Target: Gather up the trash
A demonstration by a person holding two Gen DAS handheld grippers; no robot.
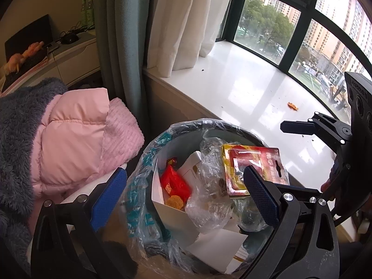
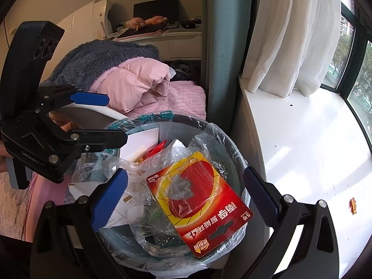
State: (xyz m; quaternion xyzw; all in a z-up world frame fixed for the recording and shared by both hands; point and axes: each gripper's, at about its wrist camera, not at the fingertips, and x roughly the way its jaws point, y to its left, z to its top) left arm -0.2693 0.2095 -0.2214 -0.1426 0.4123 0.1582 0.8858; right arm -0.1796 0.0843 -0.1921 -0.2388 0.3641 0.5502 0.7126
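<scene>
Both views look down into a round grey trash bin lined with a clear plastic bag printed in teal point(image 1: 148, 169) point(image 2: 223, 137), which stands against the side of a glossy white window sill point(image 1: 244, 86) point(image 2: 302, 144).

In the left wrist view the left gripper point(image 1: 186, 193) fills the lower part of the frame, its blue-padded jaws spread wide with nothing held between them, only the bin's contents showing below. The right gripper point(image 1: 297, 139) enters from the right edge, over the sill beside the bin's rim, its black jaws also parted and empty.

In the right wrist view the right gripper point(image 2: 186, 190) hangs over the bin with its jaws wide apart. Between them, lower centre of the frame, lies a red and yellow cardboard blister pack with a clear plastic bubble point(image 2: 202, 207) point(image 1: 253, 169), resting on top of the trash and touched by neither pad. The left gripper point(image 2: 102, 121) sits at the left of the frame above the bin's far rim, open and empty.

Around the pack lie crumpled clear plastic film point(image 1: 209, 181) point(image 2: 130, 169), a white cardboard box point(image 1: 169, 211) and a red snack wrapper point(image 1: 174, 186).

A small orange scrap point(image 1: 293, 106) point(image 2: 353, 205) lies alone on the sill, well apart from the bin. A pink padded jacket point(image 1: 72, 127) point(image 2: 132, 81) lies heaped at the left.
</scene>
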